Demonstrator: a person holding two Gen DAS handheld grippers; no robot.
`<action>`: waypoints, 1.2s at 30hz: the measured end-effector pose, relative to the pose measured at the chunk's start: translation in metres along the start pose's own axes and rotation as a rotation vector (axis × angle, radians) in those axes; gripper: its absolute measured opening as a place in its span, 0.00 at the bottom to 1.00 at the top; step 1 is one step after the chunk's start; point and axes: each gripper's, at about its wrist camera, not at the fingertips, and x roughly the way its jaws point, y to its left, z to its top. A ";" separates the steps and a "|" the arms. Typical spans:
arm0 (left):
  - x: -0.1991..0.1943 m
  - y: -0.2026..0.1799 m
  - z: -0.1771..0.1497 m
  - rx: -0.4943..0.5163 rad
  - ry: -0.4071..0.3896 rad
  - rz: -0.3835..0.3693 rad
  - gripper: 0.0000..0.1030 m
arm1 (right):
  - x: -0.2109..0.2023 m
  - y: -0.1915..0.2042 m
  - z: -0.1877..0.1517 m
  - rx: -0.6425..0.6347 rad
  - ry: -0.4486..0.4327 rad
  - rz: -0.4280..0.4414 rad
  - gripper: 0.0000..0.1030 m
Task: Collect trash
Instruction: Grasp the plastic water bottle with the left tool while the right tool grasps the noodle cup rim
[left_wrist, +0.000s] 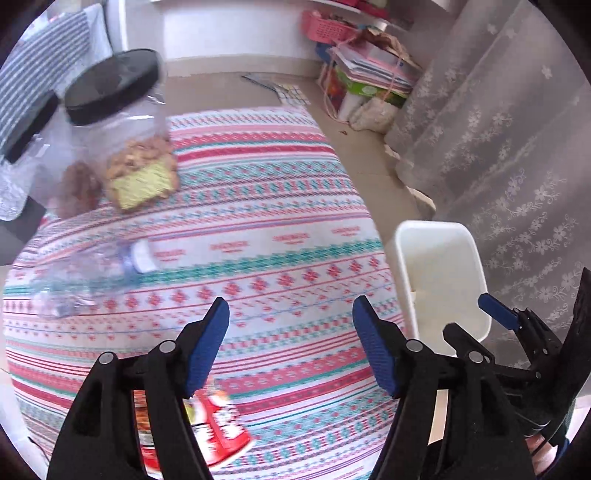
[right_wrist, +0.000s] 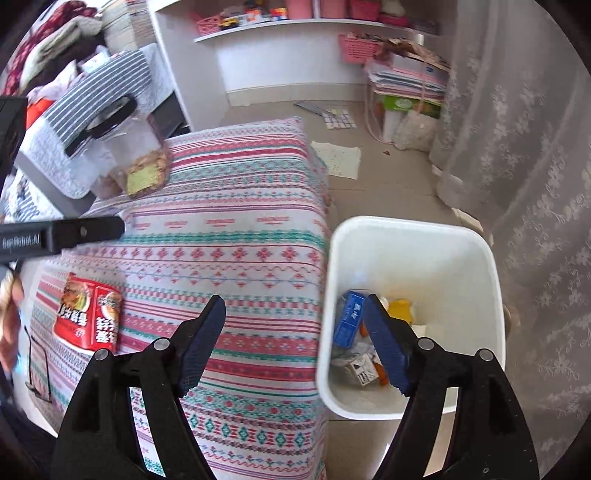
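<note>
A white trash bin (right_wrist: 413, 236) stands on the floor right of the patterned table (right_wrist: 236, 229); it also shows in the left wrist view (left_wrist: 436, 266). Inside lie a blue box (right_wrist: 349, 319), a yellow scrap (right_wrist: 400, 308) and other wrappers. A red noodle packet (right_wrist: 90, 314) lies near the table's left front; it sits under my left gripper (left_wrist: 291, 328) in the left wrist view (left_wrist: 221, 428). A crushed clear plastic bottle (left_wrist: 92, 277) lies on the table. My left gripper is open and empty. My right gripper (right_wrist: 295, 323) is open and empty, over the gap between table and bin.
A clear jar with a black lid (left_wrist: 122, 129) holding snacks stands at the table's far left, also seen in the right wrist view (right_wrist: 129, 147). Lace curtain (right_wrist: 517, 184) hangs on the right. Stacked boxes and bags (right_wrist: 406, 96) sit on the floor at the back.
</note>
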 end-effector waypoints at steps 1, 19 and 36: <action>-0.011 0.018 -0.002 -0.010 -0.015 0.026 0.68 | 0.000 0.013 0.000 -0.044 -0.003 0.022 0.74; 0.027 0.129 -0.037 0.484 0.144 0.450 0.82 | -0.002 0.166 -0.047 -0.603 0.020 0.167 0.81; 0.095 0.131 -0.030 0.643 0.207 0.481 0.85 | 0.037 0.188 -0.052 -0.611 0.069 0.157 0.66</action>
